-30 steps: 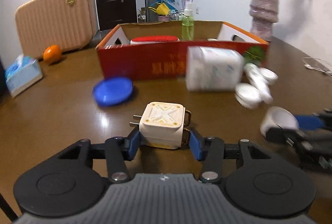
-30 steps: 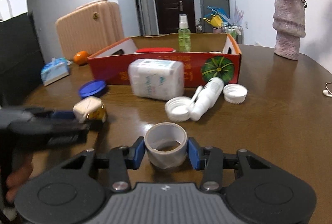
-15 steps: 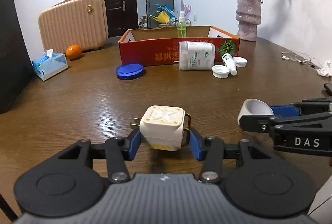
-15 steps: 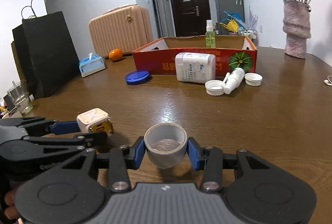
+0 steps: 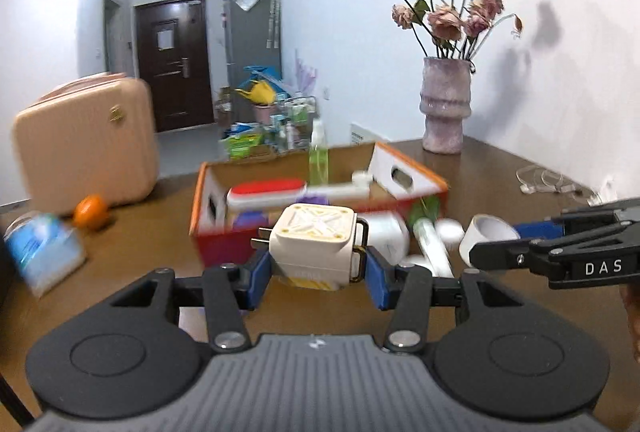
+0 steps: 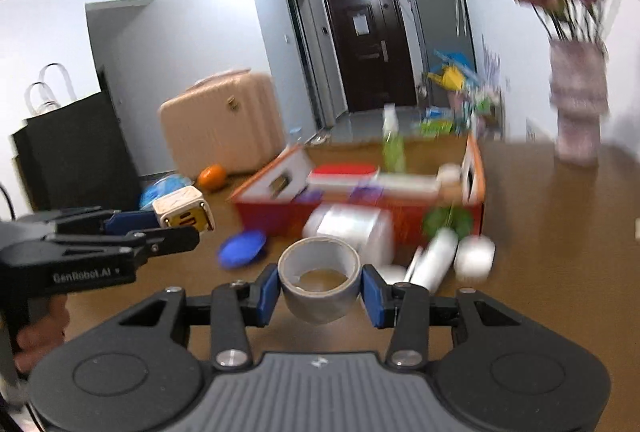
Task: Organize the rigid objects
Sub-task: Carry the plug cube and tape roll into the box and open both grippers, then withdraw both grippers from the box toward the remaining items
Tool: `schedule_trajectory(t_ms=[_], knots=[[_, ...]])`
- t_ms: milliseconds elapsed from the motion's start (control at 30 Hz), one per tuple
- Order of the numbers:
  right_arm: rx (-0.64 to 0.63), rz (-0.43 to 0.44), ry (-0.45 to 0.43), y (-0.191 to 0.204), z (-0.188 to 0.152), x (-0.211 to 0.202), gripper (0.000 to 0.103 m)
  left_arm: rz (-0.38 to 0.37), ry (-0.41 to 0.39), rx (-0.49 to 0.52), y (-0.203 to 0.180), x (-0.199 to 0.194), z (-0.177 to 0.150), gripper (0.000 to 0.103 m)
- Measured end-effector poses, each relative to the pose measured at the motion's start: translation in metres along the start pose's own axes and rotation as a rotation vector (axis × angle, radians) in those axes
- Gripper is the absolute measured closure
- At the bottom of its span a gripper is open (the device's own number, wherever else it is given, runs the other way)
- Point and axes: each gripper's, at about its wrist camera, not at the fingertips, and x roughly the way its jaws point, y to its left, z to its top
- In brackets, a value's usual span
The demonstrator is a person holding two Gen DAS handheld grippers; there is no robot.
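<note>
My left gripper [image 5: 316, 274] is shut on a cream cube-shaped plug adapter [image 5: 314, 246] and holds it above the table, just in front of the red cardboard box [image 5: 224, 244]. It also shows in the right wrist view [image 6: 182, 214]. My right gripper [image 6: 319, 290] is shut on a grey roll of tape [image 6: 319, 278], also raised; it shows at the right of the left wrist view [image 5: 486, 234]. The box [image 6: 276, 222] holds a red-topped item [image 5: 266, 190], a green spray bottle [image 5: 318, 156] and other things.
In front of the box lie a white tub [image 6: 352, 232], a white bottle [image 6: 434, 258], white caps [image 6: 474, 258] and a blue lid [image 6: 242, 248]. A pink suitcase [image 5: 84, 146], an orange [image 5: 91, 216] and a tissue pack [image 5: 44, 250] are left. A vase [image 5: 444, 104] stands back right.
Both grippers have risen and moved forward toward the box, each still holding its object. The box looks nearer and I now see down into it; the views are motion-blurred.
</note>
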Motion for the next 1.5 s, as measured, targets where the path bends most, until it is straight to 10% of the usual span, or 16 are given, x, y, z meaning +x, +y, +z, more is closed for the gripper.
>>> schedule_trajectory(t_ms=[267,600,1000,1500], knots=[[-0.014,-0.126,0.204,-0.063,0.103,0.161,0.060,-0.013,0.255,0.000,0.036,0.180,0.080,0.054],[-0.043,-0.240,0.417,-0.096,0.108,0.270,0.060,0.076,0.471,-0.053,0.044,0.294,0.083,0.053],[-0.049,-0.238,0.321,-0.096,0.128,0.227,0.044,0.035,0.435,-0.097,0.058,0.272,0.092,0.033],[-0.080,-0.200,0.038,-0.050,0.121,0.025,0.031,0.186,0.060,-0.022,0.043,0.062,0.113,0.019]])
